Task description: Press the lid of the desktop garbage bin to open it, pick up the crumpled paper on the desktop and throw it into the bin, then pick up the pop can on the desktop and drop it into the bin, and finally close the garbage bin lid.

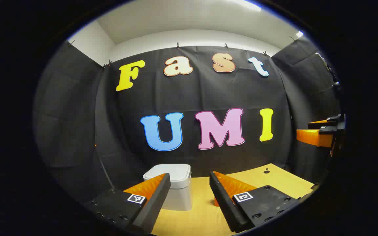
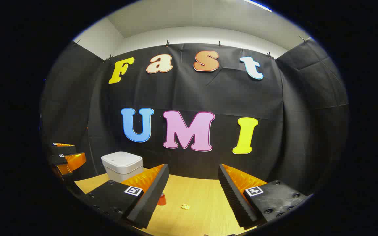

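In the left gripper view, your left hand-held gripper [image 1: 189,182] sits at the bottom with its two fingers spread wide apart and nothing between them. One bin [image 1: 172,186] stands on the wooden surface [image 1: 271,180] just beyond the left finger, which hides part of its front. It is white-grey, its lid [image 1: 171,172] is down flat, and it sits near the black cloth wall at the back. A small bit of something orange shows at the base of the right finger, too hidden to identify. At the far right edge you can see the other hand-held gripper [image 1: 318,131] held up above the surface, well apart from the bin; from here you cannot tell how far its fingers are open.

In the right gripper view, your right hand-held gripper [image 2: 194,182] is at the bottom, its two fingers also spread wide and holding nothing. The same single bin [image 2: 122,166] stands at the left on the surface [image 2: 192,190], lid [image 2: 122,160] closed. One can [image 2: 161,198], reddish-orange, peeks out from behind the left finger, mostly hidden. One small pale yellowish scrap [image 2: 185,206], likely the crumpled paper, lies on the surface between the two fingers, just right of the can and apart from it. At the far left edge the left hand-held gripper [image 2: 65,156] hangs beside the bin without touching it.
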